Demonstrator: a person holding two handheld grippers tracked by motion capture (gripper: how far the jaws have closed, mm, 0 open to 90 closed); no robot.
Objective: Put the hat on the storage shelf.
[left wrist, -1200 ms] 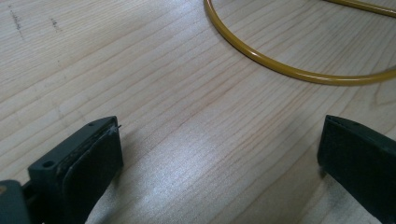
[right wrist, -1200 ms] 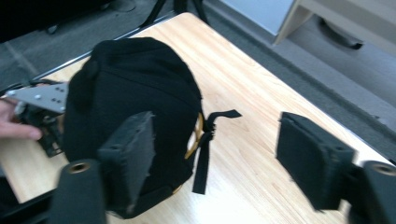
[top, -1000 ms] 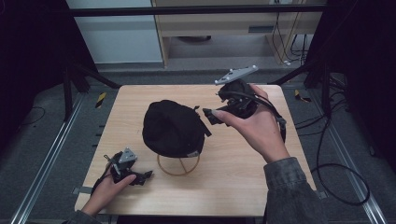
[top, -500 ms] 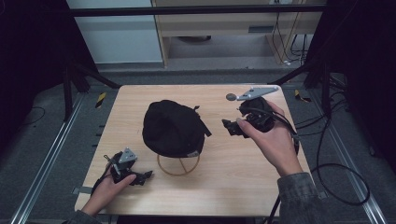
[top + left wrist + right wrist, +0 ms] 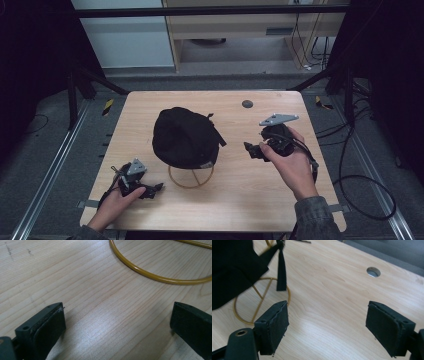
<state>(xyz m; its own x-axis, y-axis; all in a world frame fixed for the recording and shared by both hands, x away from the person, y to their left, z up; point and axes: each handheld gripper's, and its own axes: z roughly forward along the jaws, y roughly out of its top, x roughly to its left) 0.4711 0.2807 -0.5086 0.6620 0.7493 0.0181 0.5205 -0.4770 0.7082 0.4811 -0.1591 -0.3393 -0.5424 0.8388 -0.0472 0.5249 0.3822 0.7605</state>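
Two grippers (image 5: 159, 189) (image 5: 250, 149) jaws apart, empty, over pale wood table (image 5: 240, 200); black cap (image 5: 184, 137) between; grey floor.

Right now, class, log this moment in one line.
black cap: on gold wire stand | left hand-held gripper: open, empty | right hand-held gripper: open, empty, beside cap

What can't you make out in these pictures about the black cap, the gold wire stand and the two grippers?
- Black cap: in the high view it covers the upper part of the gold wire stand; in the right gripper view the top-left edge cuts it off.
- Stand, left gripper view: the top edge cuts its base ring.
- Right gripper, high view: the hand covers most of its body.
- Left gripper, high view: too small to judge its opening there.
- Round hole in the table: its depth is too small to read.
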